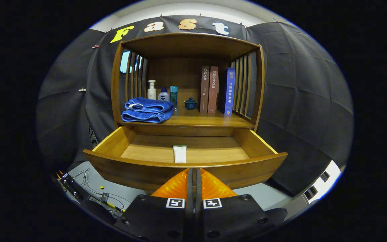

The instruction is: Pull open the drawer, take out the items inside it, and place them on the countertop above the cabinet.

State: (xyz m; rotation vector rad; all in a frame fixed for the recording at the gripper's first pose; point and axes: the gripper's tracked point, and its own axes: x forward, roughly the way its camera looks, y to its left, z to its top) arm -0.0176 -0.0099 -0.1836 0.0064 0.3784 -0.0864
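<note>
One white tube (pixel 179 153) lies in the open drawer (pixel 185 168), just beyond the gripper (pixel 193 174). Gripper jaws are pressed together, holding nothing, tips right at the drawer front

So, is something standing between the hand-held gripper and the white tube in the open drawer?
Yes. The drawer's front panel rises between the closed hand-held gripper and the white tube, which lies just beyond it. The gripper probably needs to rise over that panel.

A tube (pixel 179 153) lies in the drawer (pixel 146 171) below the countertop (pixel 207 121).
</note>
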